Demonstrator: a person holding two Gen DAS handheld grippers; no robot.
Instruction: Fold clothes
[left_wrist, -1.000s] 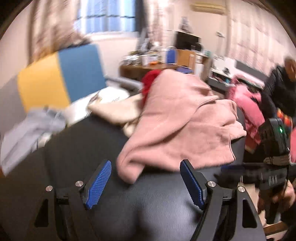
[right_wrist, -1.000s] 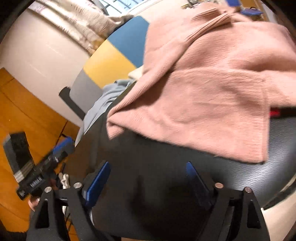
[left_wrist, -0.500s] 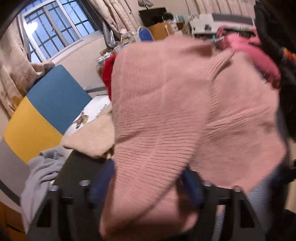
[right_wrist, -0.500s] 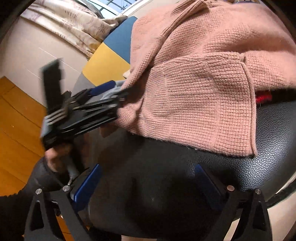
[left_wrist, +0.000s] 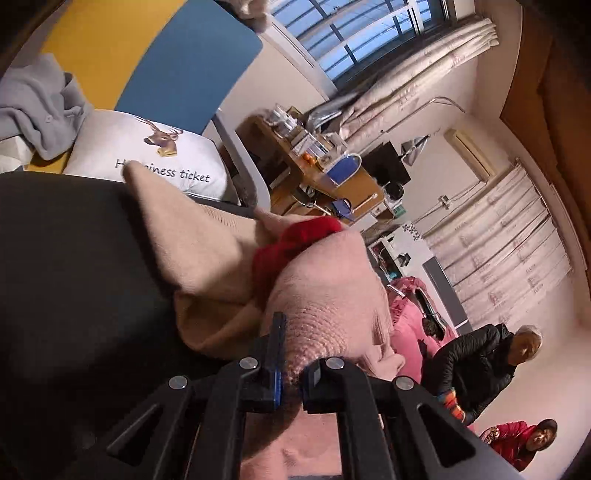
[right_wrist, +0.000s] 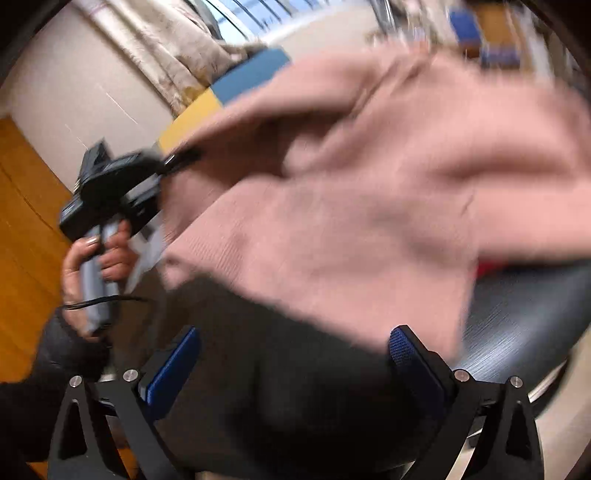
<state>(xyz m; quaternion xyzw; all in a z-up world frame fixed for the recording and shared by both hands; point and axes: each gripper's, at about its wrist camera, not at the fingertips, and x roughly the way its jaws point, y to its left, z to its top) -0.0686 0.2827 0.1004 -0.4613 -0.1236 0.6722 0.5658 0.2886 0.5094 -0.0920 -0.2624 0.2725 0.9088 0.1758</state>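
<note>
Since half a second ago: left gripper (left_wrist: 291, 363) now clamped on pink sweater (left_wrist: 328, 295). Right gripper (right_wrist: 295, 354) open, empty. Soft, limp knit; best gripped along hem.

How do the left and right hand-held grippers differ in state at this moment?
The left hand-held gripper is shut on the pink sweater, its blue pads nearly together with knit pinched between them; the right hand-held gripper stands wide open and holds nothing. The left one has the sweater right at its fingers; the right one hangs over the black surface, short of the sweater's hem. Both have blue pads on black frames.
</note>
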